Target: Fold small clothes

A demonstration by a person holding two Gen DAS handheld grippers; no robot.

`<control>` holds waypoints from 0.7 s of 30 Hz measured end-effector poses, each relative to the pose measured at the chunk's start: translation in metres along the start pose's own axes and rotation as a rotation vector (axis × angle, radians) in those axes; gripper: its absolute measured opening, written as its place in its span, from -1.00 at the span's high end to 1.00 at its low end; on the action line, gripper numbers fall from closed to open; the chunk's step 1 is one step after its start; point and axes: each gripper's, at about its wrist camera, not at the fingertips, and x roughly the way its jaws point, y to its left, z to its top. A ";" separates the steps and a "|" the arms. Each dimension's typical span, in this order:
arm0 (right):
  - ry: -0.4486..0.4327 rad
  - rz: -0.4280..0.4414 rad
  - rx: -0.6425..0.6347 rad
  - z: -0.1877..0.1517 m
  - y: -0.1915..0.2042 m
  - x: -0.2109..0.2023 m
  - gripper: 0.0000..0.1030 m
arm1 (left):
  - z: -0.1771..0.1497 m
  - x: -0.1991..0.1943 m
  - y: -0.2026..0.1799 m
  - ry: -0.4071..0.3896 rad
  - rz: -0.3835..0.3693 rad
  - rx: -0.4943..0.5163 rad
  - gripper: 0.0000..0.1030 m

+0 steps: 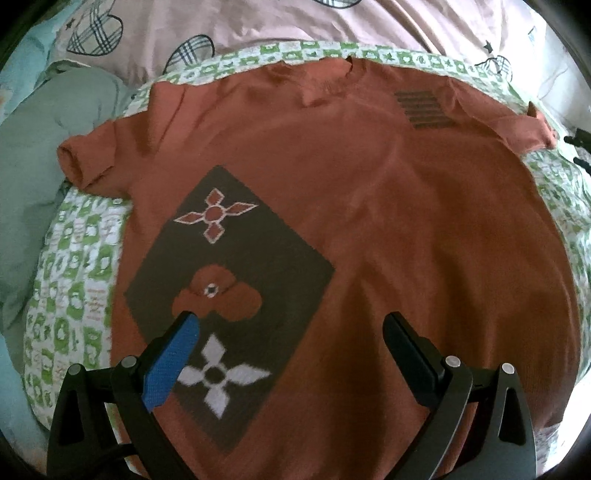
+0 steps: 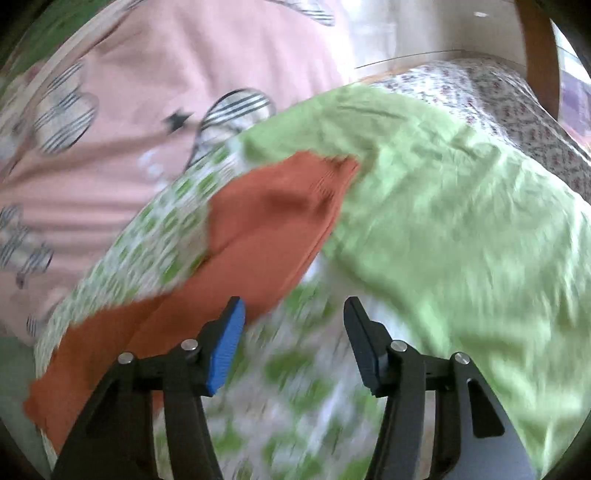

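A rust-orange T-shirt (image 1: 369,206) lies spread flat, front up, on a green-and-white patterned pad (image 1: 74,280). It has a dark diamond panel (image 1: 236,266) with flower shapes and a small striped print (image 1: 423,109) near one shoulder. My left gripper (image 1: 291,317) hangs open just above the shirt's lower part, with nothing between its fingers. In the blurred right wrist view one orange sleeve (image 2: 280,210) stretches over the pad (image 2: 162,229). My right gripper (image 2: 294,301) is open, with the sleeve just left of its blue-padded finger (image 2: 229,339) and only the pad between the fingers.
A pink quilt (image 1: 258,26) with plaid hearts lies beyond the pad. A sage-green cloth (image 1: 40,147) is bunched at the left. In the right wrist view a light green cloth (image 2: 461,229) covers the right side, with floral fabric (image 2: 517,110) and a wooden post (image 2: 539,55) behind.
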 end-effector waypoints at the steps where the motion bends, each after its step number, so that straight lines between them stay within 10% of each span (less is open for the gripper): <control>1: -0.007 -0.003 0.013 0.011 -0.003 0.012 -0.08 | 0.001 0.005 -0.002 0.011 0.003 0.001 -0.94; 8: -0.022 0.021 0.108 0.047 -0.023 0.060 -0.07 | 0.007 0.030 -0.018 0.072 -0.007 0.025 -0.94; 11: 0.017 0.029 0.132 0.052 -0.028 0.074 0.56 | 0.009 0.034 -0.019 0.069 -0.007 0.023 -0.94; 21: -0.017 0.225 -0.100 0.020 0.079 -0.010 0.84 | 0.002 0.023 -0.013 0.013 -0.059 -0.018 -0.94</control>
